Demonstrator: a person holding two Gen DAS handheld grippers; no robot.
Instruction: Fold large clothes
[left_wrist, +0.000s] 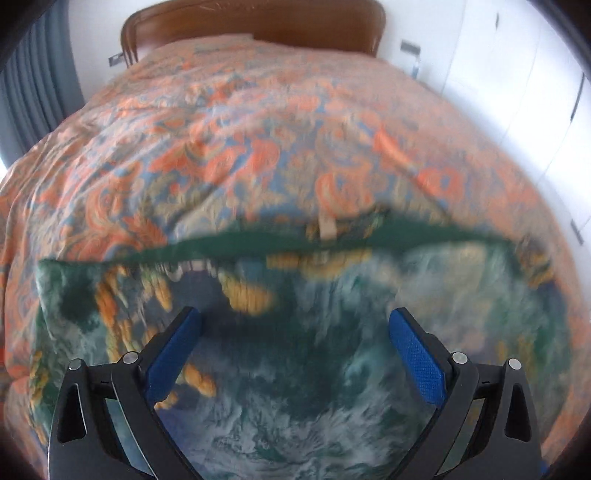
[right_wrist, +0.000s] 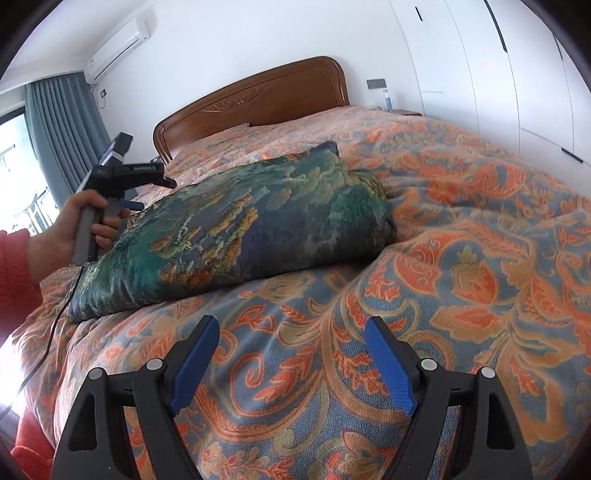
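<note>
Left wrist view, blurred: the left gripper (left_wrist: 295, 328) is hanging over the green-and-blue printed garment (left_wrist: 295, 332) with its jaws spread wide and nothing between the blue pads; the cloth is lying directly beneath and ahead of it on the orange floral bedspread (left_wrist: 221, 147), its dark green far edge running side to side, toward the wooden headboard (left_wrist: 255, 22). Right wrist view: the right gripper (right_wrist: 291, 341) is hovering with jaws wide and empty over bare bedspread, the garment bundle lying ahead and to the left, well apart. Its long axis is running from the near left edge of the bed up toward the headboard, a pointed corner aimed that way. The left gripper, in the person's hand (right_wrist: 74, 225), is sitting just beside the garment's left end, so the left hand is the nearer.
</note>
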